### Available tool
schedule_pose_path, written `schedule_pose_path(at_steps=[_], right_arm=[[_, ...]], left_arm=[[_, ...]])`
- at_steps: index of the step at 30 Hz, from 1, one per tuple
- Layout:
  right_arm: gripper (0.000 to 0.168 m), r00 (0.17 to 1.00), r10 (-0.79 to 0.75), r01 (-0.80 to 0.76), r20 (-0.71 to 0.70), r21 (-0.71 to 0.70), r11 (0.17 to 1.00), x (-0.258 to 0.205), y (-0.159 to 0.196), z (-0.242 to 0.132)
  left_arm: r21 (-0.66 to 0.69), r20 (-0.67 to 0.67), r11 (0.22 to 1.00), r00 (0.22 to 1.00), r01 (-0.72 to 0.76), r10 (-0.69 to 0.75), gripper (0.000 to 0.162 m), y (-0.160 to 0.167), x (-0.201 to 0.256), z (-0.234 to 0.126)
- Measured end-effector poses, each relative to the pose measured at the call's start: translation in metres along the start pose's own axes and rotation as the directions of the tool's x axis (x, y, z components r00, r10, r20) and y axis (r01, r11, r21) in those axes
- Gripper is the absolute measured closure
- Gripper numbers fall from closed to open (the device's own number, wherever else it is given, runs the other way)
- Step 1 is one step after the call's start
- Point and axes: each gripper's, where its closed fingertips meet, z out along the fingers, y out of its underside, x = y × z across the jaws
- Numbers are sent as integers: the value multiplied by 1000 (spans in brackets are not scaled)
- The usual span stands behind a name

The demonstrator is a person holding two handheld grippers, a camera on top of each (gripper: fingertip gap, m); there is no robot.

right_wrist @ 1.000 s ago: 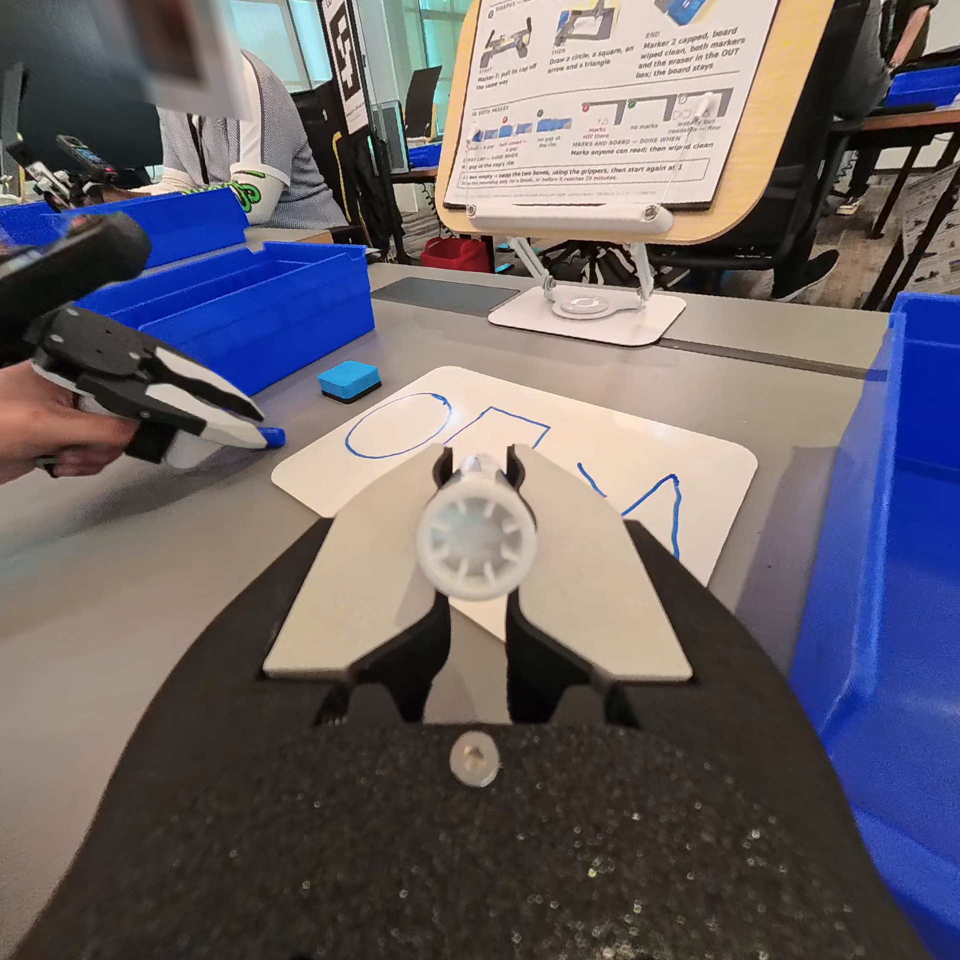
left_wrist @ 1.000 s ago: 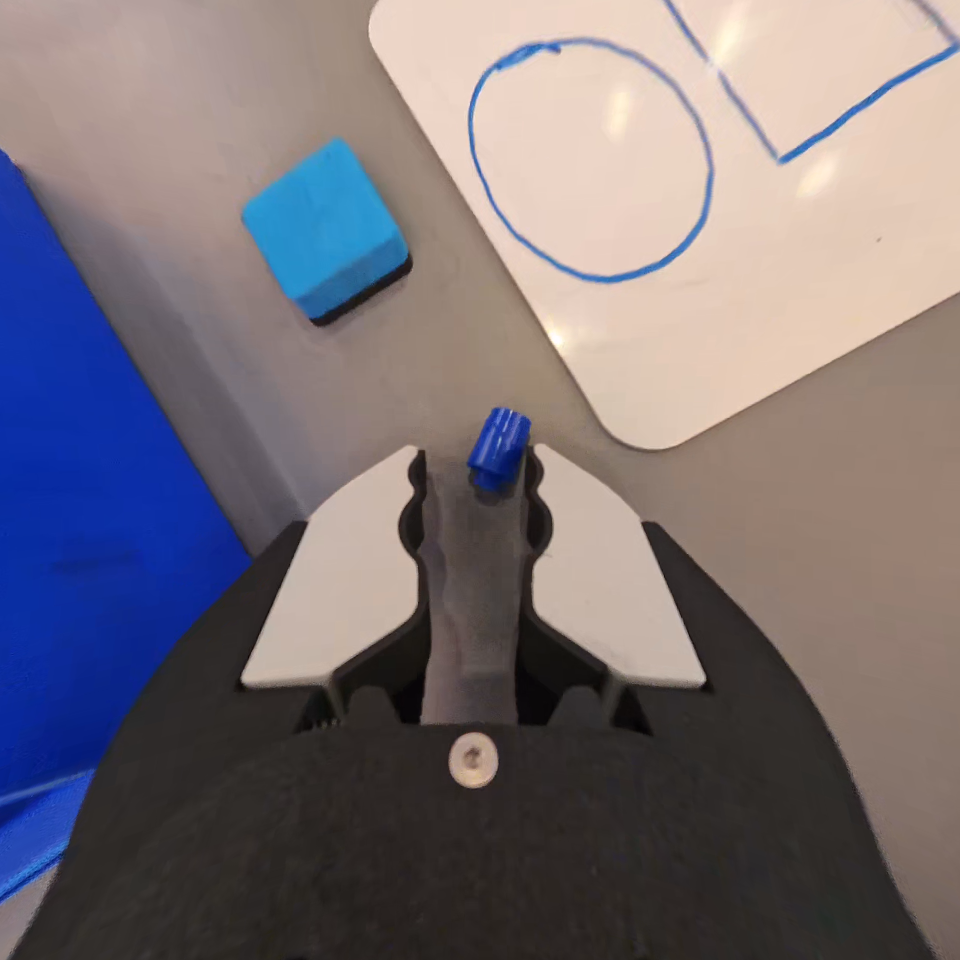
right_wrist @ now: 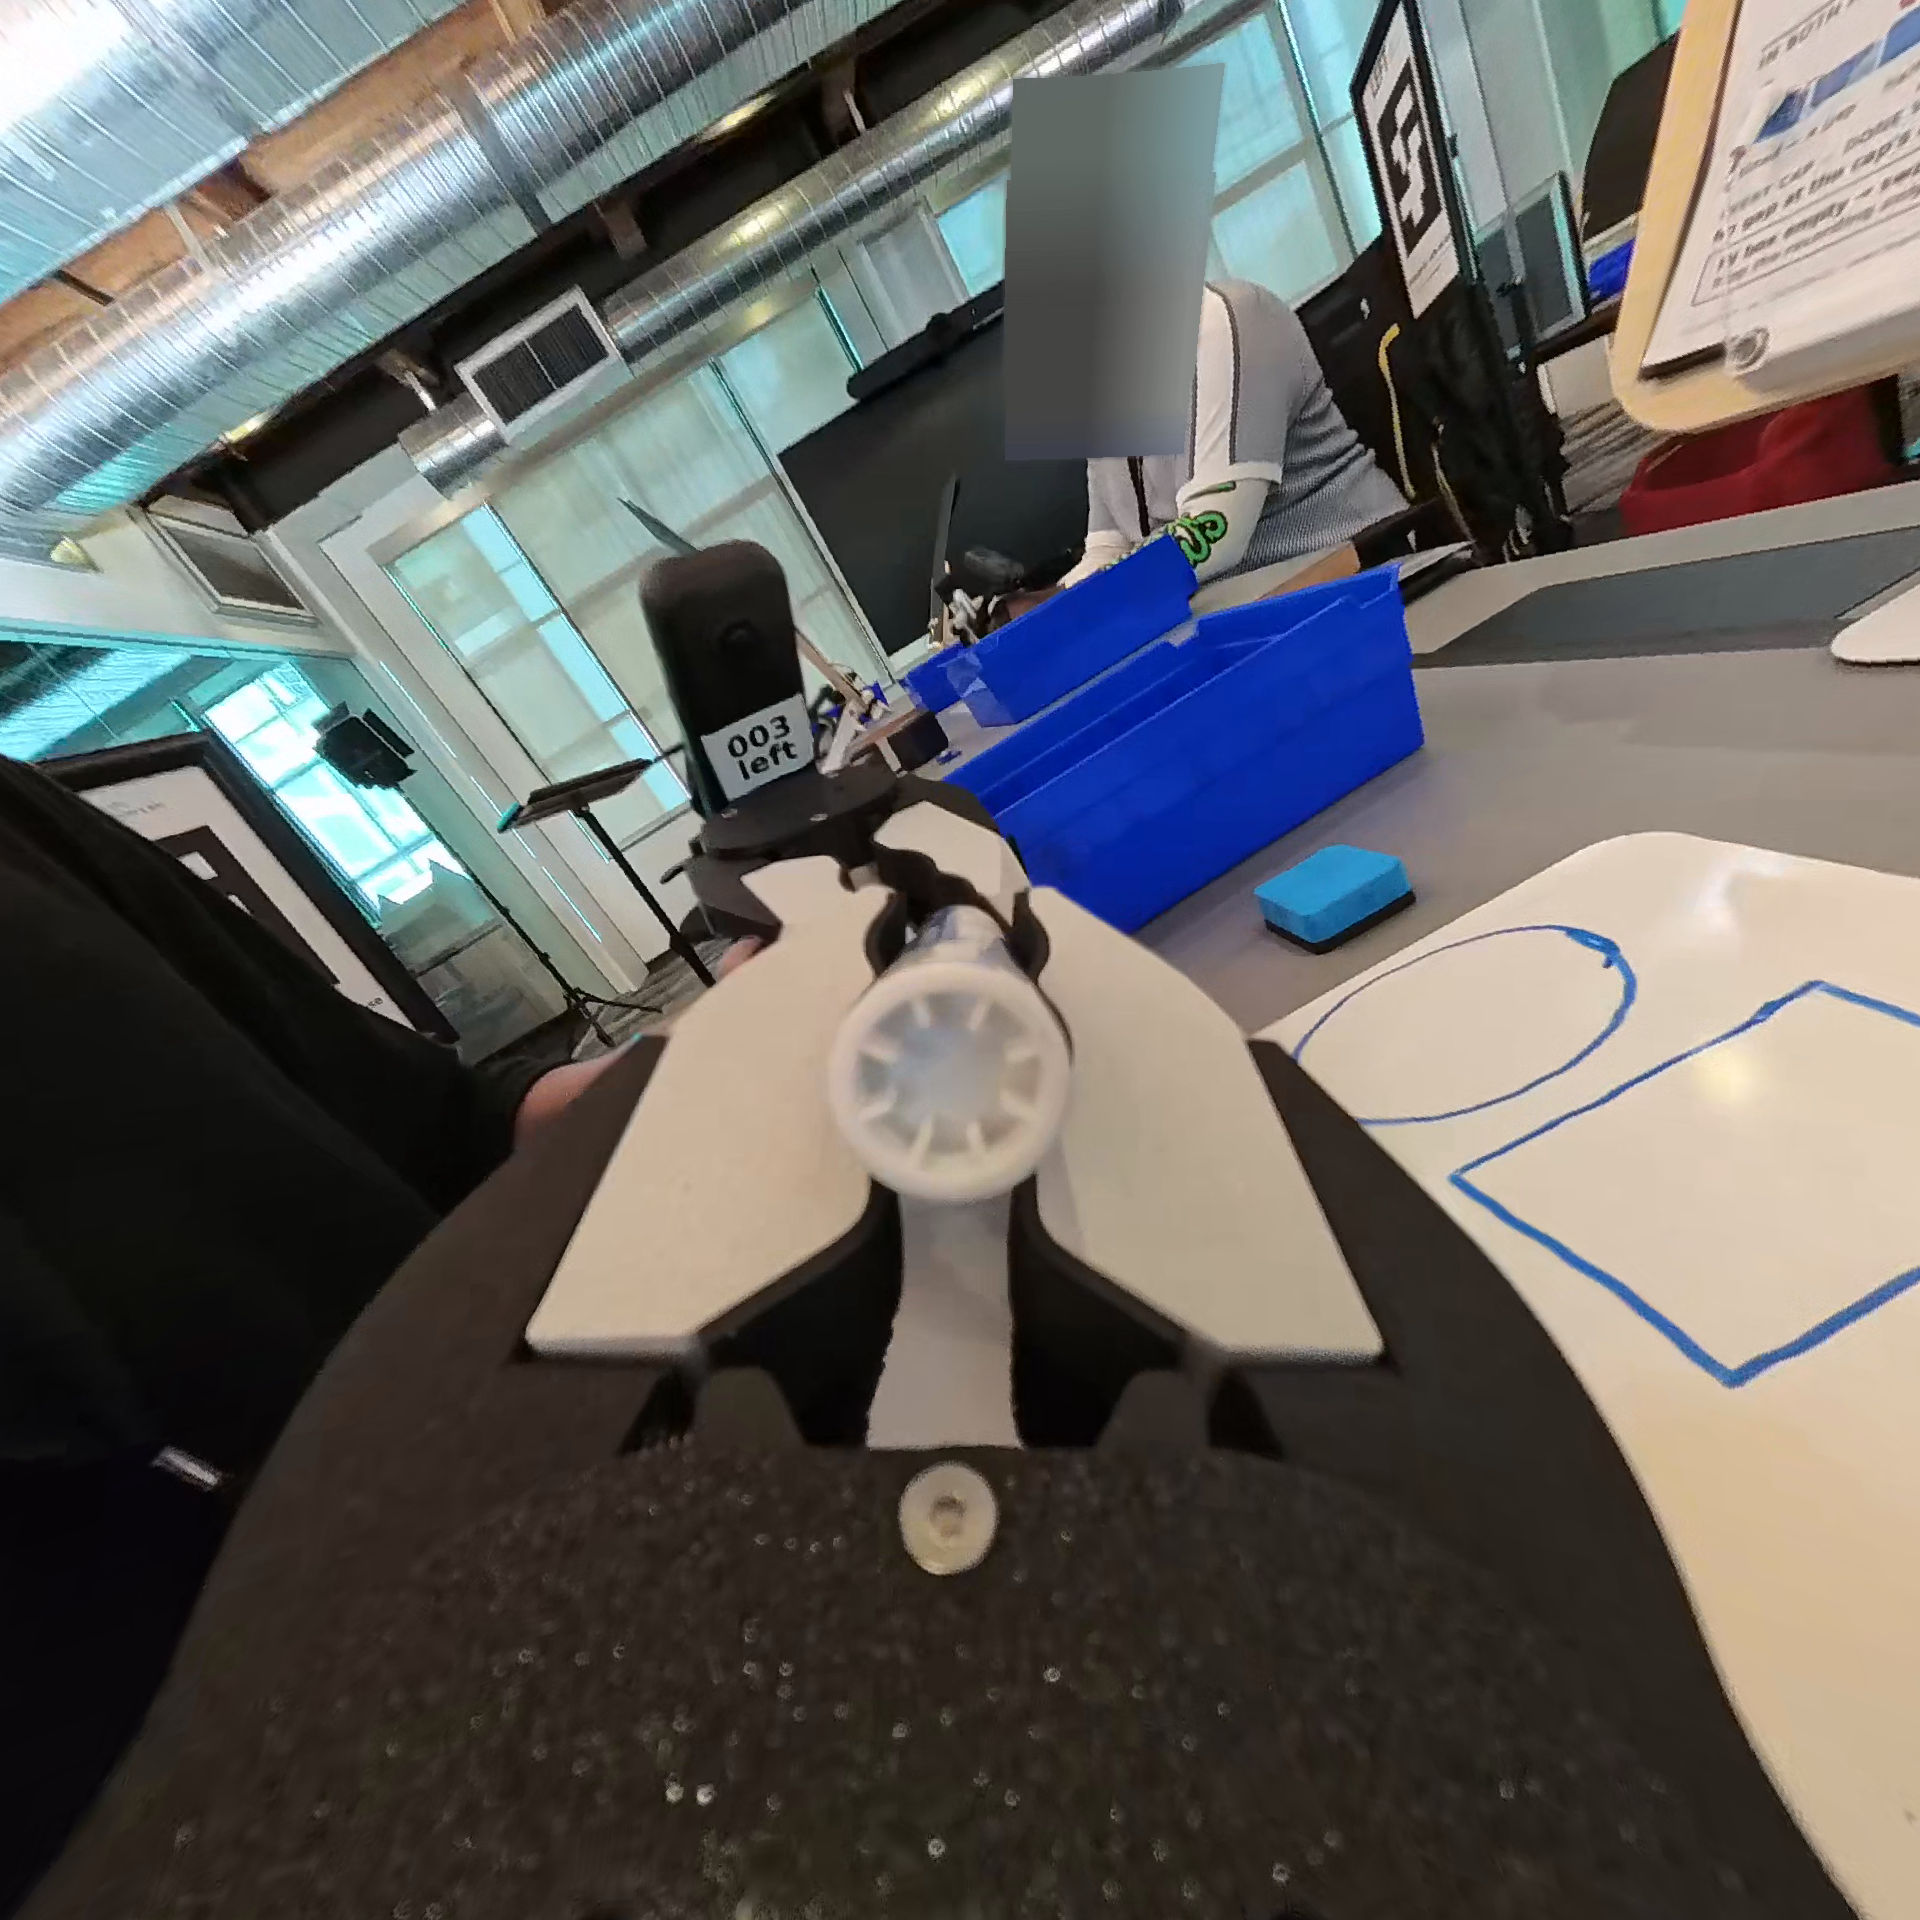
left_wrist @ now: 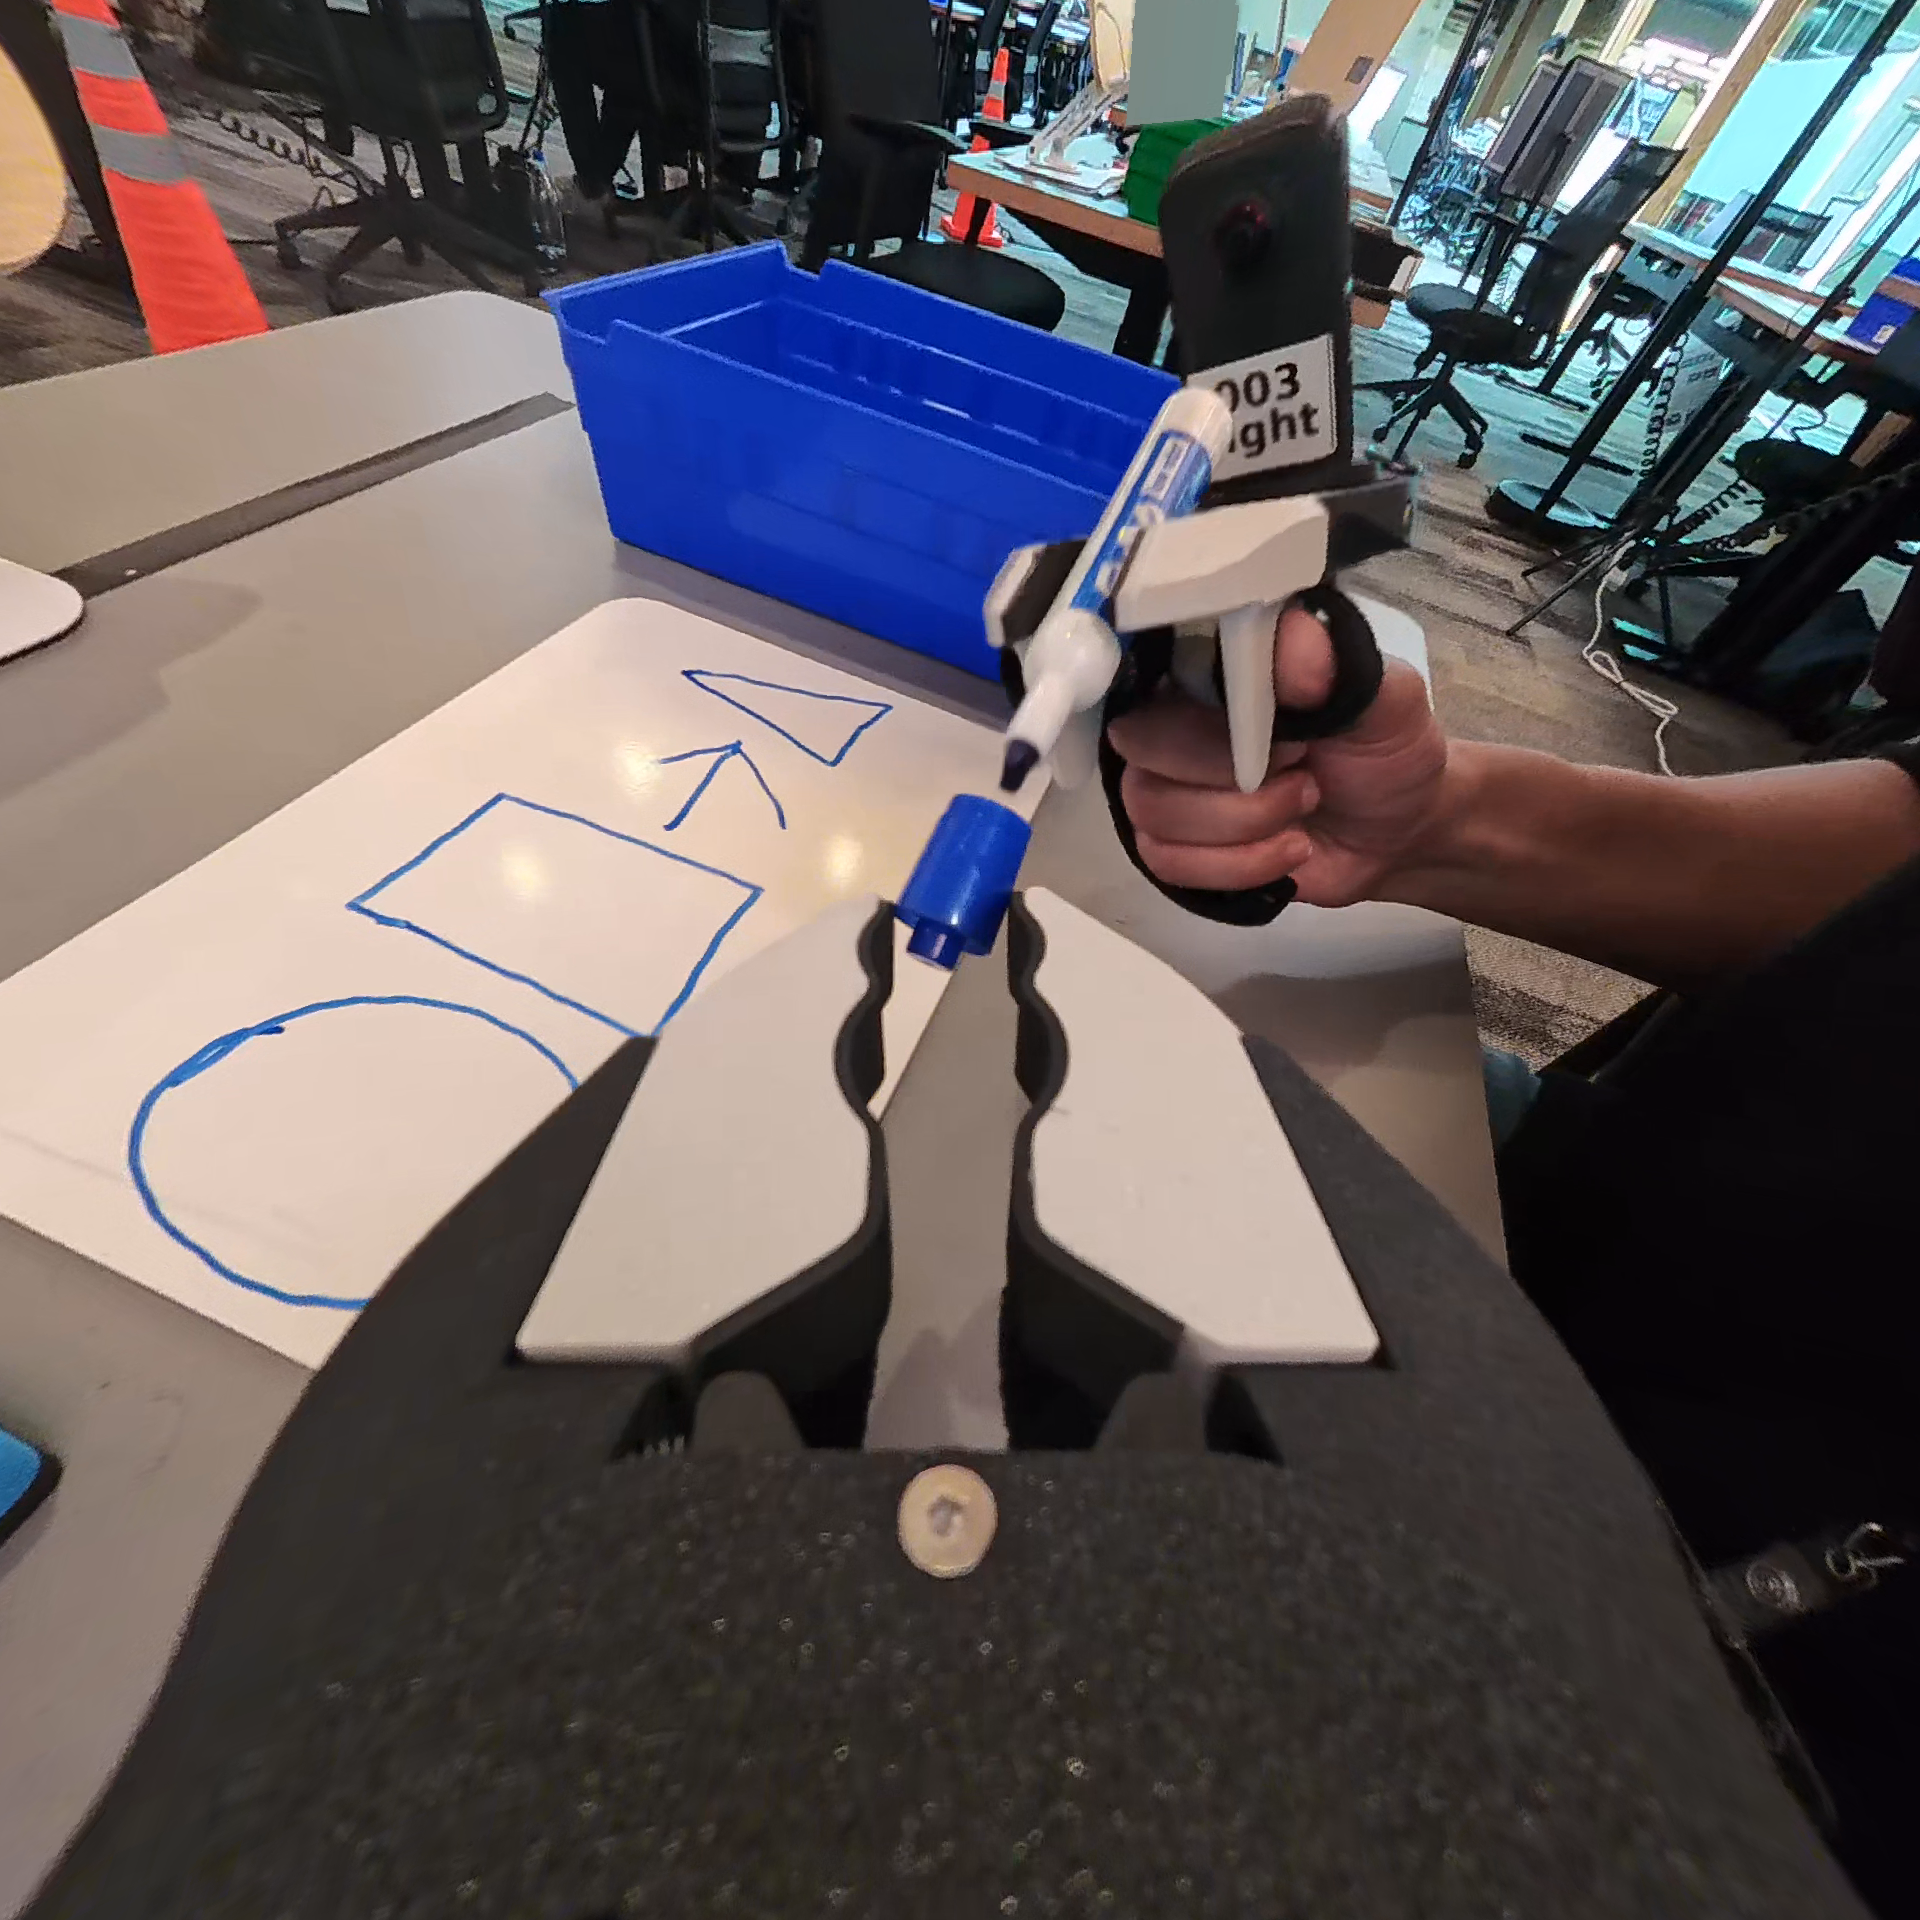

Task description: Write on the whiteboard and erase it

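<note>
Grey matte tabletop (left_wrist: 312,540) under everything, w/ the glossy white round-cornered whiteboard (left_wrist: 312,935) flat on it, blue circle, square, arrow & triangle drawn on it. Blue ribbed plastic bin (left_wrist: 831,436) sits just behind the board. I'd say drawing's done and I'm on the recap step, wiping comes after. My right gripper (left_wrist: 1049,613) is clenched on the white-barrelled dry-erase marker w/ blue label (left_wrist: 1122,520), tip angled down toward my left side. My left gripper (left_wrist: 945,925) pinches the small blue ribbed plastic marker cap (left_wrist: 961,873) at its closed end, open mouth up, just below the dark nib, not touching yet. In the right wrist view I'm looking down the marker's spoked white tail end (right_wrist: 951,1086). Next move: line up nib & cap on one axis, push together till it seats; hard smooth plastic, could slip sideways if off-axis. Then the soft blue foam eraser w/ black felt base (right_wrist: 1335,909), resting on the table near the board's circle end
</note>
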Motion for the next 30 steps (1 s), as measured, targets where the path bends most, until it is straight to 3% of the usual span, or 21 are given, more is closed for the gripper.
schedule_pose_path(at_steps=[4,9,16,25,30], right_arm=[[149,999,-27,25,-21,-69,997,3,15,6],[149,1000,5,-6,-9,-38,999,3,16,3],[149,975,209,-216,76,115,969,2,7,-3],[149,891,410,-444,194,196,874,14,1,-11],[149,877,427,-467,220,183,865,11,3,-11]], left_arm=[[-2,-18,1000,1000,-7,7,143,-1,8,6],[-44,11,998,999,-36,37,144,6,14,16],[89,-51,992,995,90,-86,142,-12,19,13],[96,-102,990,990,108,-98,128,-11,27,16],[111,-70,989,993,98,-91,135,-12,18,12]])
